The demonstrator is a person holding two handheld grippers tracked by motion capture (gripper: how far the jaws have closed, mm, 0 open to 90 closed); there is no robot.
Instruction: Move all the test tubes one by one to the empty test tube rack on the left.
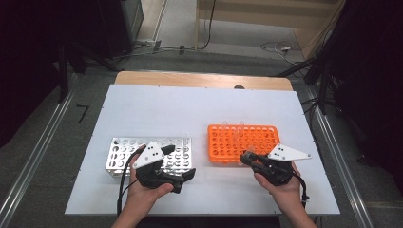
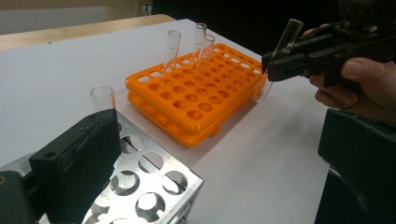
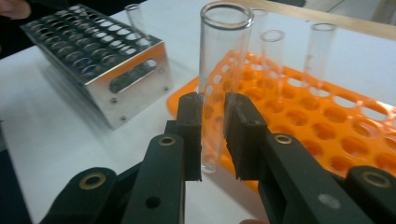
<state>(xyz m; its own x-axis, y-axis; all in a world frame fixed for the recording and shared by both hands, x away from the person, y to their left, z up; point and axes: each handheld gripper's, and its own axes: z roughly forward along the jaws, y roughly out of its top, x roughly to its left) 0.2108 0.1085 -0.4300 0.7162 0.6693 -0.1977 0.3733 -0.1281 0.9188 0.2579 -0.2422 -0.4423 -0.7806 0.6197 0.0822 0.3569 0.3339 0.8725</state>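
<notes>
The right gripper (image 3: 213, 140) pinches a clear glass test tube (image 3: 219, 79) between its 2 jaws, just off the near edge of the orange rack (image 2: 196, 98), where 3 more tubes (image 2: 172, 51) stand. The left gripper (image 1: 178, 166), jaws spread and holding nothing, rests beside the metal rack (image 1: 119, 154) near the white table's (image 1: 190, 107) front edge.

The high view looks down on the orange rack (image 1: 243, 142) from afar; both gripper views face it closely.
</notes>
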